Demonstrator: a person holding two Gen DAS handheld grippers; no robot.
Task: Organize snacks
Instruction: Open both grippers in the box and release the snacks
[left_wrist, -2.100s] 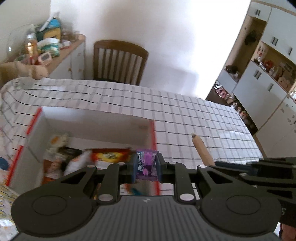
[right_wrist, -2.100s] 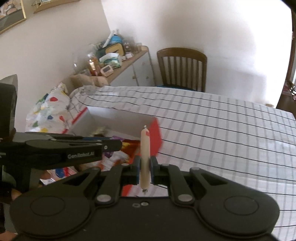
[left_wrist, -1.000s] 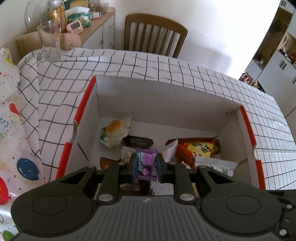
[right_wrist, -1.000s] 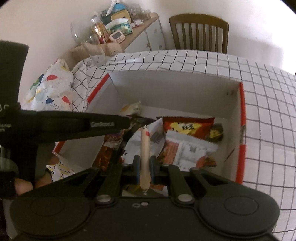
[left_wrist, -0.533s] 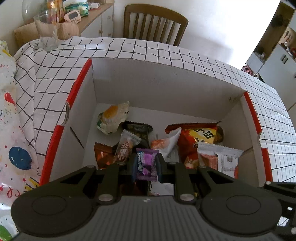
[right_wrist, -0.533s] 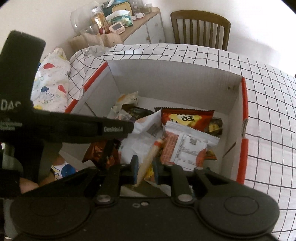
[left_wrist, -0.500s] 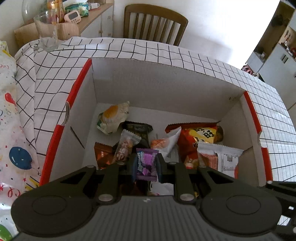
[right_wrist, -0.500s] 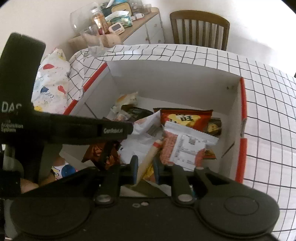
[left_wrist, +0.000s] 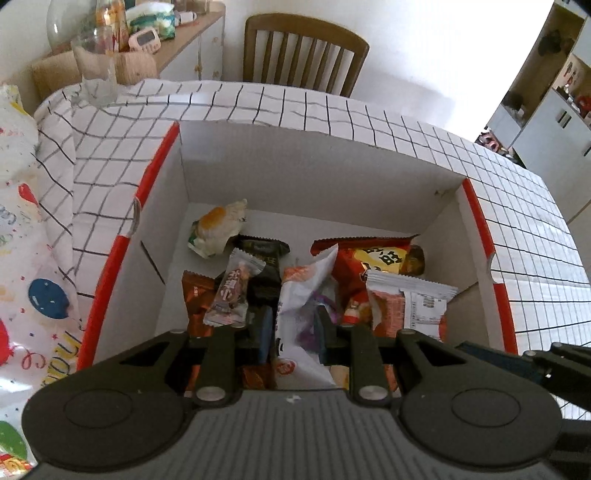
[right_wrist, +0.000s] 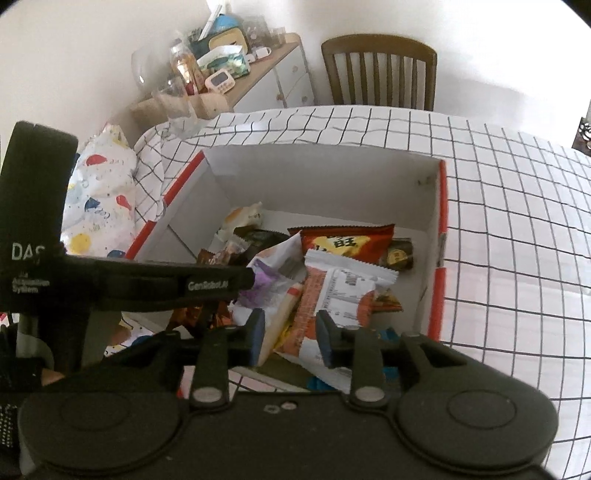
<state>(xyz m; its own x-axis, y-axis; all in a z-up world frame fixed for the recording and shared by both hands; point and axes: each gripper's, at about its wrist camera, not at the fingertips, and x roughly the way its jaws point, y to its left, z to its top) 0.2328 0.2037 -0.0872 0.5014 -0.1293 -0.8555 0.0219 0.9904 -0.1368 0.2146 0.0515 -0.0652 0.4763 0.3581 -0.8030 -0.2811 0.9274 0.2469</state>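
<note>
A white cardboard box with red rims (left_wrist: 155, 166) (right_wrist: 441, 206) sits on the checked tablecloth and holds several snack packets. My left gripper (left_wrist: 295, 328) is open over the box; the purple candy (left_wrist: 310, 332) (right_wrist: 264, 277) lies loose on a white packet (left_wrist: 299, 291) between the fingers. My right gripper (right_wrist: 290, 332) is open over the box's near side. The beige sausage stick (right_wrist: 280, 314) lies tilted among the packets beside the left fingertip (right_wrist: 256, 328), not gripped. The left gripper's body (right_wrist: 147, 284) crosses the right wrist view.
In the box lie a red chip bag (left_wrist: 373, 254) (right_wrist: 347, 240), a white and orange packet (left_wrist: 410, 299) (right_wrist: 340, 288), a bun packet (left_wrist: 214, 229) and dark wrappers. A chair (left_wrist: 306, 51), a cluttered sideboard (left_wrist: 166, 40), a glass (left_wrist: 94, 62) and a balloon-print bag (left_wrist: 22, 221) stand around.
Both grippers came over the box and opened. The left let go of the purple candy onto the white packet. The right let go of the sausage stick, which tipped over among the packets.
</note>
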